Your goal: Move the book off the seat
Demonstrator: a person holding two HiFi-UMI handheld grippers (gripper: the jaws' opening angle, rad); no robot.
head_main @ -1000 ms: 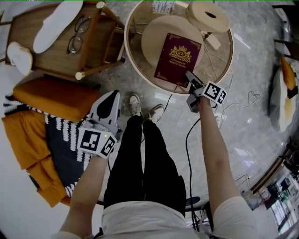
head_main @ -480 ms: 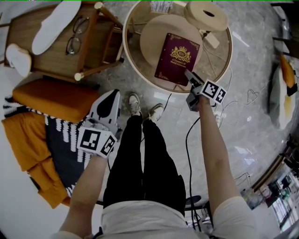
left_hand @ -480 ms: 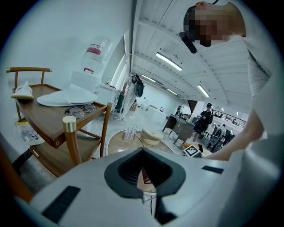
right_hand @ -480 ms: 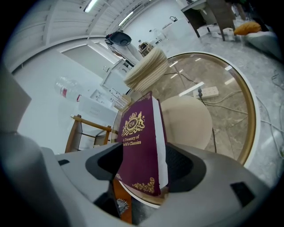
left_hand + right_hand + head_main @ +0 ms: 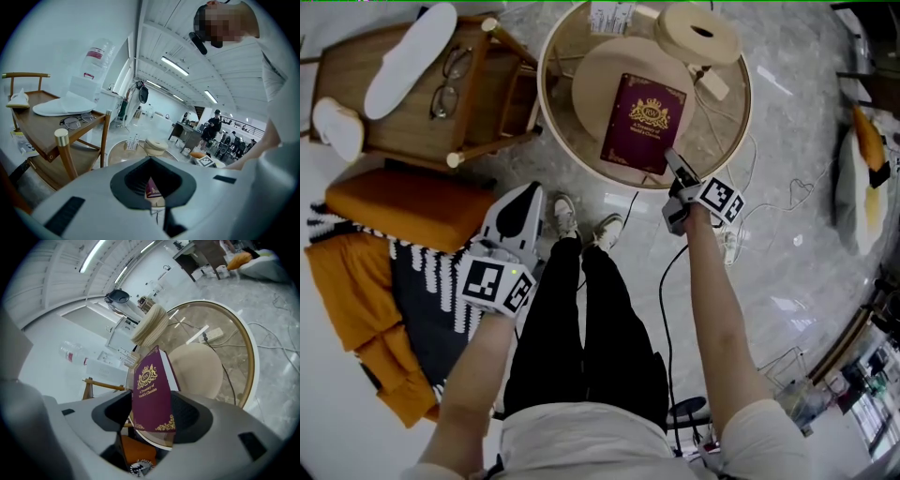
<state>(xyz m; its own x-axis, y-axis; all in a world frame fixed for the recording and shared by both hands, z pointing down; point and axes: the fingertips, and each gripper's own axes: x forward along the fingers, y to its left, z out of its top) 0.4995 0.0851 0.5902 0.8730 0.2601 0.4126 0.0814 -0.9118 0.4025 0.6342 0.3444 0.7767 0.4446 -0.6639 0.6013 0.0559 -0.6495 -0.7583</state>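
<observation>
Widening just now, the right tongs (image 5: pixel 673 161) straddle the near edge of the book (image 5: pixel 643 125), which has not shifted on the seat (image 5: pixel 591 82).

Left tongs (image 5: pixel 523 195) hang clenched and empty beside the person's legs (image 5: pixel 581 319), likely parked out of the way because one hand should manage this. In the middle, the maroon book lies flat, cover up, on the round cushioned seat. At right, those tongs point down at its near corner, released rather than pinching, probably spread to take its thickness before lifting it clear.
</observation>
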